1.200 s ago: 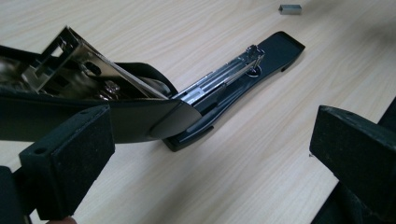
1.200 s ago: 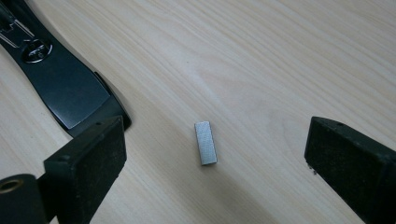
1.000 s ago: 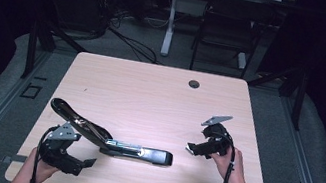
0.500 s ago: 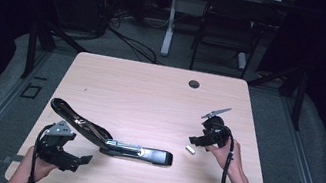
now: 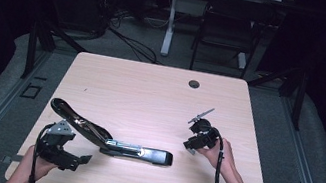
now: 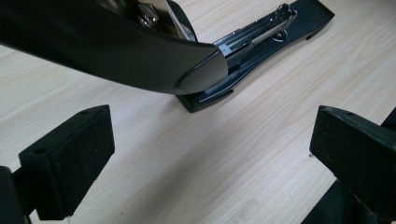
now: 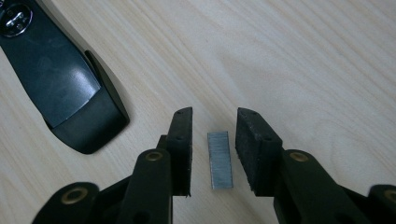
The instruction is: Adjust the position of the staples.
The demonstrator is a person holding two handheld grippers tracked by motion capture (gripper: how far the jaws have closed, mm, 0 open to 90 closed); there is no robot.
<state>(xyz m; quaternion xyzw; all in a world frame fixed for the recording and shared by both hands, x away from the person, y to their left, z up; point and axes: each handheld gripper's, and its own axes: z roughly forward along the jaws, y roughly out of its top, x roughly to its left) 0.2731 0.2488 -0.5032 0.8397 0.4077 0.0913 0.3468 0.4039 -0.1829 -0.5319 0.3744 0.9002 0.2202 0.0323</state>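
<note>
Pale wood grain runs across your worktop (image 5: 150, 94), and on it, near the front edge and somewhat left of the middle, lies the black stapler (image 5: 112, 138) with its top arm swung open. Its base stretches toward the right along the front edge, while the raised arm points back toward the left edge.

Your right claw (image 7: 213, 151) sits low over the worktop toward the right edge, just right of the stapler's base end. Between its two black pads (image 7: 182, 140) lies a grey strip of staples (image 7: 219, 160), flat on the wood and lengthwise with the jaws. You have just been closing these jaws, yet a sliver of wood shows on each side of the strip, so the pads stand narrowly apart and do not press on it. In the high view your right hand (image 5: 216, 154) holds that claw from behind, with its cable trailing toward the front edge.

Your left claw (image 6: 212, 154) rests near the front left corner of the worktop, its jaws wide apart with bare wood between them. Just ahead of it, in the left gripper view, rises the stapler's open arm, untouched by either pad.
</note>
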